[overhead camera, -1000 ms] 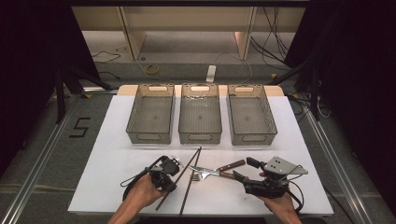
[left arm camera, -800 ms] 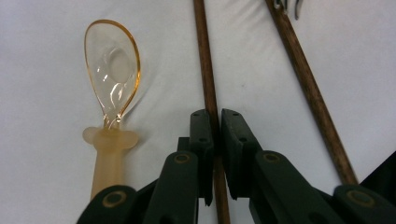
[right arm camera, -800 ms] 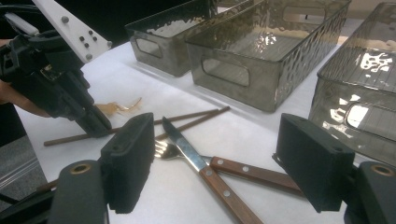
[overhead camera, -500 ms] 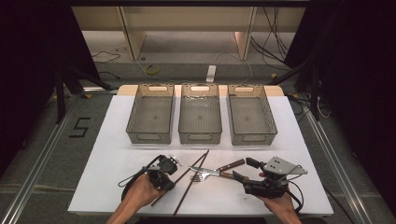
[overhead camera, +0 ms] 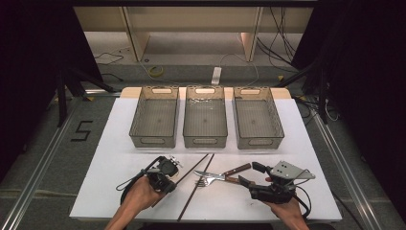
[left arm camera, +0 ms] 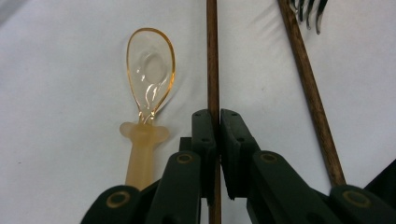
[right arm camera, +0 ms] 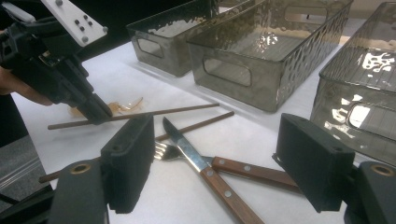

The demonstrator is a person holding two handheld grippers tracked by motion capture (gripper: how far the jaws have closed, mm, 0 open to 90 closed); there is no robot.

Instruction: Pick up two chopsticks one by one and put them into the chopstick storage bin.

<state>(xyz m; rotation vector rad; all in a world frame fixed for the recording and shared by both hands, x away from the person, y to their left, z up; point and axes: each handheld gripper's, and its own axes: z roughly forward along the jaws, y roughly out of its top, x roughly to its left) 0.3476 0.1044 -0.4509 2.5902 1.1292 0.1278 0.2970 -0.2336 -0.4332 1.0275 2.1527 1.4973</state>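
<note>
High view. The left gripper [overhead camera: 167, 176] sits low over the white bench [overhead camera: 119, 139], its jaws closed on a wooden chopstick [overhead camera: 189, 168]. That chopstick's long axis runs diagonally away from the gripper, rising toward the middle bin [overhead camera: 205, 122]. A second chopstick [overhead camera: 197, 184] lies just right of the gripper on nearly the same diagonal; the two converge at their far ends. Beyond the gripper there is bare bench up to the three grey bins; the left bin [overhead camera: 154, 122] is the nearest, well apart. The near bench edge lies close behind the left hand [overhead camera: 140, 194]. The right gripper [overhead camera: 249, 175] hovers at the bench's near right, jaws wide apart and holding nothing, with the knife [overhead camera: 225, 173] and fork [overhead camera: 206, 182] just ahead of it.

Left gripper view. The two black jaws stand narrow and pinch the chopstick [left arm camera: 213, 60], whose long axis runs straight on ahead of the jaws. A translucent amber spoon [left arm camera: 148, 84] lies just left of the jaws, bowl pointing away, apart from the chopstick. The other chopstick [left arm camera: 308, 88] slants off to the right, with the fork tines [left arm camera: 306, 11] at its far end.

Right gripper view. The right gripper [right arm camera: 212, 154] shows both pads well apart; the knife [right arm camera: 205, 170] lies crossed over the fork [right arm camera: 163, 150] between them, untouched. The left gripper [right arm camera: 95, 112] clamps its chopstick [right arm camera: 154, 112], which lies level. The right bin [right arm camera: 359, 93] stands near the right pad.
</note>
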